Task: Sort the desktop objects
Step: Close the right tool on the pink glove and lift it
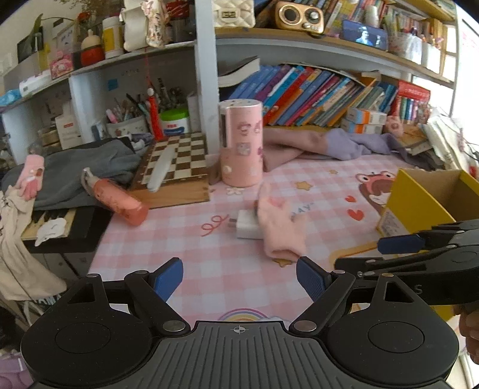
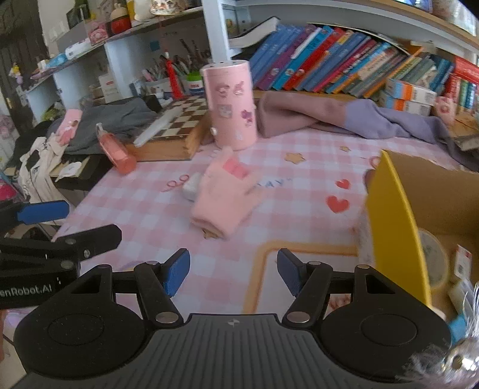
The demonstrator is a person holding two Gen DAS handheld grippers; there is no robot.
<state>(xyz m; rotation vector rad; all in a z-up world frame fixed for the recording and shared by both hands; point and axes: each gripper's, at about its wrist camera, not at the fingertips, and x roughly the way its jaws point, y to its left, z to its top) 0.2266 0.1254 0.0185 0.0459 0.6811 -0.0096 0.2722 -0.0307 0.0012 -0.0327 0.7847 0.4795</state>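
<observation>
Two grippers hover empty, left gripper [image 1: 239, 276] with jaws spread wide, right gripper [image 2: 233, 270] with jaws released. The pink glove [image 1: 280, 227] lies mid-worktop over a white charger [image 1: 247, 228]; a careless pinch could drag both toward the yellow box [image 2: 398, 227].

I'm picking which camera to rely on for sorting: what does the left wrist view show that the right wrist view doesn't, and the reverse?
Only the left wrist view shows the gold radio and cream quilted bag on the top shelf, and the white charger's prongs. Only the right wrist view looks into the yellow box, where a tape roll lies. Both show the pink glove lying partly over the charger, the pink cylinder, the chessboard, the lying pink bottle, and each other's tool at the frame edge.
</observation>
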